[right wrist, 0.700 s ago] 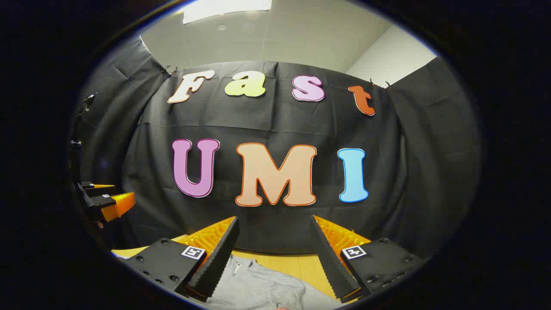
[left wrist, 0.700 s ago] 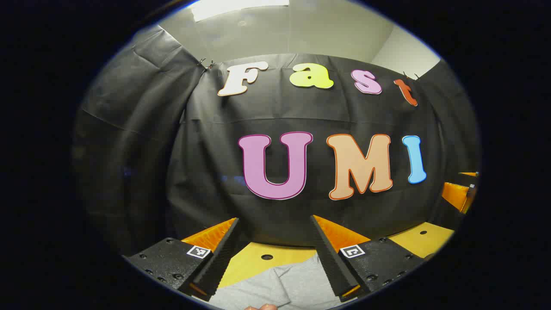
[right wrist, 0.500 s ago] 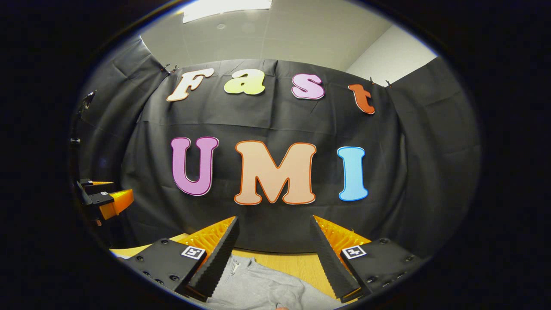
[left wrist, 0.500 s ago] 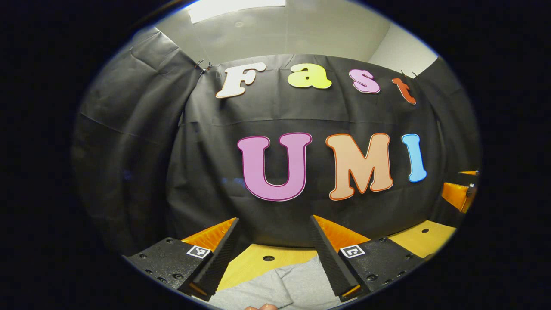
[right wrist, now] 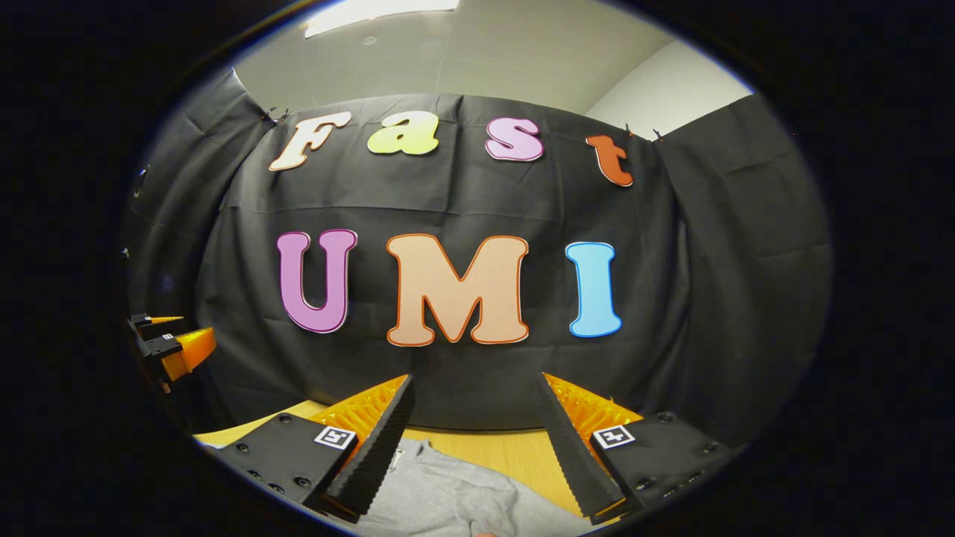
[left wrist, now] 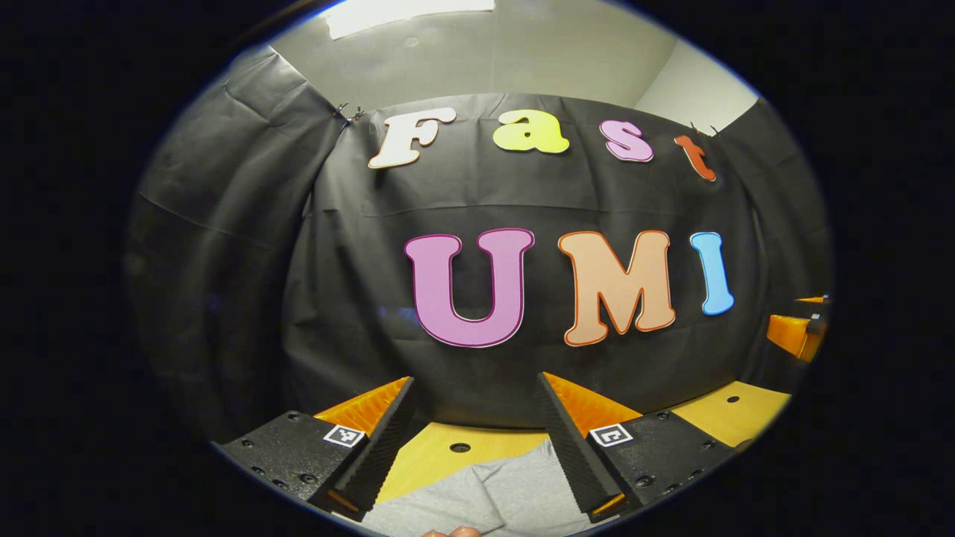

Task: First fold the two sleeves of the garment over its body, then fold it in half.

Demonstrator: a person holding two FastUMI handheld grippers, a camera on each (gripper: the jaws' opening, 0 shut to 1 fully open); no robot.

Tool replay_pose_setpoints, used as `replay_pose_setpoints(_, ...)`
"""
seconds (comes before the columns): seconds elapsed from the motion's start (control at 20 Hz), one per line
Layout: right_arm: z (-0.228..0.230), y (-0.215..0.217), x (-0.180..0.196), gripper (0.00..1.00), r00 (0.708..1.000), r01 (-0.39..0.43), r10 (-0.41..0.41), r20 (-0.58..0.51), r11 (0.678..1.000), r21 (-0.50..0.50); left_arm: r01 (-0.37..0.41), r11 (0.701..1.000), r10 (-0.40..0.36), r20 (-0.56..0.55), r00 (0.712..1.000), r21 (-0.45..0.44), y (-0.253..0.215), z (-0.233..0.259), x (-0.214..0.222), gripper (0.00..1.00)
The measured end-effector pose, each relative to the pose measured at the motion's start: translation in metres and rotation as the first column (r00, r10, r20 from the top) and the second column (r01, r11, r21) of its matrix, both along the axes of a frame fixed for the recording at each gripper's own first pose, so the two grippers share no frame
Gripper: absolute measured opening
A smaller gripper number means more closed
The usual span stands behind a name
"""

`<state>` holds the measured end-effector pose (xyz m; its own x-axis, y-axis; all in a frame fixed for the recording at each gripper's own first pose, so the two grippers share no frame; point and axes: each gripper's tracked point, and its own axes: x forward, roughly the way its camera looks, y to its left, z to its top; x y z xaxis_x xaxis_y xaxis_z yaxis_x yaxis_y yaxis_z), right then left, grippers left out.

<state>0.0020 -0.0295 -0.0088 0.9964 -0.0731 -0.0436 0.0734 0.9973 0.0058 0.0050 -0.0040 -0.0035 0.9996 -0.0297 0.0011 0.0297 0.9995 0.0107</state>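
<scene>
A grey garment [left wrist: 492, 496] lies on the wooden table [left wrist: 440, 462] low in the left gripper view, under and between the fingers of my left gripper [left wrist: 475, 388], which is open and holds nothing. In the right gripper view the same grey garment [right wrist: 448, 496] lies crumpled on the table [right wrist: 507, 451] below my right gripper [right wrist: 475, 388], also open and held above the cloth. My left gripper [right wrist: 168, 347] appears far off at the left edge of the right gripper view; my right gripper [left wrist: 798, 328] appears at the right edge of the left gripper view.
The booth's black cloth wall [left wrist: 477, 194] stands close behind the table's far edge. The tabletop has round holes [left wrist: 459, 447]. A fingertip [left wrist: 451, 532] shows at the bottom edge of the left gripper view.
Both views have shifted slightly. The right gripper's view has tilted down a little, showing more of the garment; the jaws have not changed.
</scene>
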Motion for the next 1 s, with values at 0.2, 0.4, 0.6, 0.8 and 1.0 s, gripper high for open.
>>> replay_pose_setpoints(0.2, 0.002, 0.000, -0.003, 0.99, 1.000, 0.001, -0.001, 0.012, 1.000, -0.018, 0.001, 1.000, -0.001, -0.009, 1.000, 0.009, 0.000, -0.002, 0.000, 0.93)
replay_pose_setpoints(0.4, 0.001, -0.003, -0.005, 0.99, 1.000, 0.005, -0.005, 0.014, 1.000, -0.026, 0.004, 1.000, -0.004, 0.000, 1.000, 0.021, 0.000, -0.001, -0.002, 0.93)
replay_pose_setpoints(0.6, -0.008, -0.019, -0.004, 0.99, 1.000, 0.023, -0.023, 0.003, 0.999, -0.047, 0.015, 1.000, -0.015, -0.006, 1.000, 0.026, -0.003, -0.004, -0.003, 0.93)
replay_pose_setpoints(0.8, -0.025, -0.051, -0.009, 0.99, 0.997, 0.066, -0.070, -0.037, 0.993, -0.096, 0.031, 0.999, -0.031, -0.010, 0.999, 0.032, -0.010, -0.008, -0.005, 0.93)
replay_pose_setpoints(1.0, -0.039, -0.087, -0.020, 0.96, 0.988, 0.127, -0.137, -0.073, 0.984, -0.121, 0.051, 0.998, -0.050, -0.015, 0.999, 0.036, -0.019, -0.011, -0.006, 0.93)
